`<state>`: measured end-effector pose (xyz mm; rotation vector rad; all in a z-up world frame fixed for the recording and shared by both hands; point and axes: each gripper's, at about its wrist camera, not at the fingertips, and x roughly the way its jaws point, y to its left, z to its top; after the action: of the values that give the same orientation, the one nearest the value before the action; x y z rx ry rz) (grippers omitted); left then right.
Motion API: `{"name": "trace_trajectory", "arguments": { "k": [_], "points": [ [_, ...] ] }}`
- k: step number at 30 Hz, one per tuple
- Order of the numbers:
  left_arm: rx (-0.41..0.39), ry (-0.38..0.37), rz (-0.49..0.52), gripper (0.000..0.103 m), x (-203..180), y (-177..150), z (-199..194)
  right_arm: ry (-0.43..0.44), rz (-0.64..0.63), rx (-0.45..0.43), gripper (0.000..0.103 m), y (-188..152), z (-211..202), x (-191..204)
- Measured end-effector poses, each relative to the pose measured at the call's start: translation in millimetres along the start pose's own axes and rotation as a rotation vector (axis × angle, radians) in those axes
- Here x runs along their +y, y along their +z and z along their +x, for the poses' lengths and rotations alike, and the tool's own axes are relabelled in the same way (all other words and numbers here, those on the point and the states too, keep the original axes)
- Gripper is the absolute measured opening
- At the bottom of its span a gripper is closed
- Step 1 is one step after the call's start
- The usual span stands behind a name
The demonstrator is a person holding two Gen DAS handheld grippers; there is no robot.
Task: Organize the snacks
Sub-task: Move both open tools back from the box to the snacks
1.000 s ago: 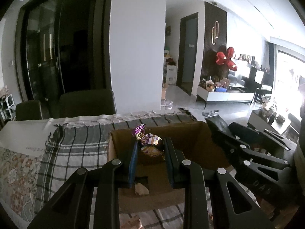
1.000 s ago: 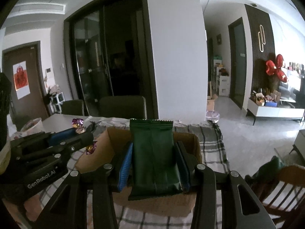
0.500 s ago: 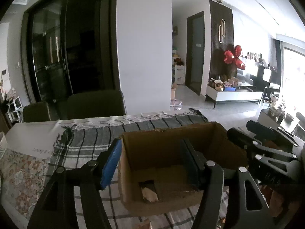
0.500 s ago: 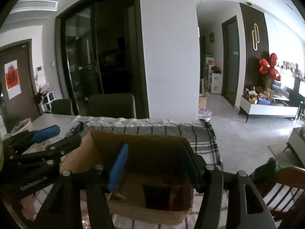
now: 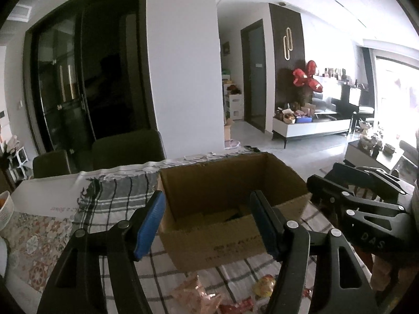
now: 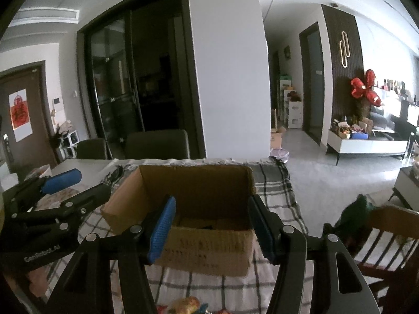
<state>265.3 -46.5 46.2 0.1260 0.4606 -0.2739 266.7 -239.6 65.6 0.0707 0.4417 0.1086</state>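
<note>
Nearest, loose snacks are lying on the checked cloth, waiting for sorting. Just beyond, the left gripper and right gripper are both hanging half open and empty before the box, which is sitting open-topped to take them.

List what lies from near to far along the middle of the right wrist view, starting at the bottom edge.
Wrapped snacks on the checked cloth → open right hand-held gripper → cardboard box → dark chair back → white pillar.
</note>
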Motion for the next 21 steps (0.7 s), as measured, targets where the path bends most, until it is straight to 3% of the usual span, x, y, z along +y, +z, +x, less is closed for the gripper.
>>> {"name": "trace_trajectory", "arguments": {
  "k": [6, 21],
  "points": [
    [-0.006, -0.025, 0.026, 0.066, -11.0, -15.4, -16.8, -0.007, 0.011, -0.003, 0.059, -14.2, -19.8, -0.1],
    [0.069, -0.13, 0.083, 0.062, -34.2, -64.7, -15.2, -0.021, 0.01, 0.104, 0.058, -64.4, -27.6, -7.3]
  ]
}}
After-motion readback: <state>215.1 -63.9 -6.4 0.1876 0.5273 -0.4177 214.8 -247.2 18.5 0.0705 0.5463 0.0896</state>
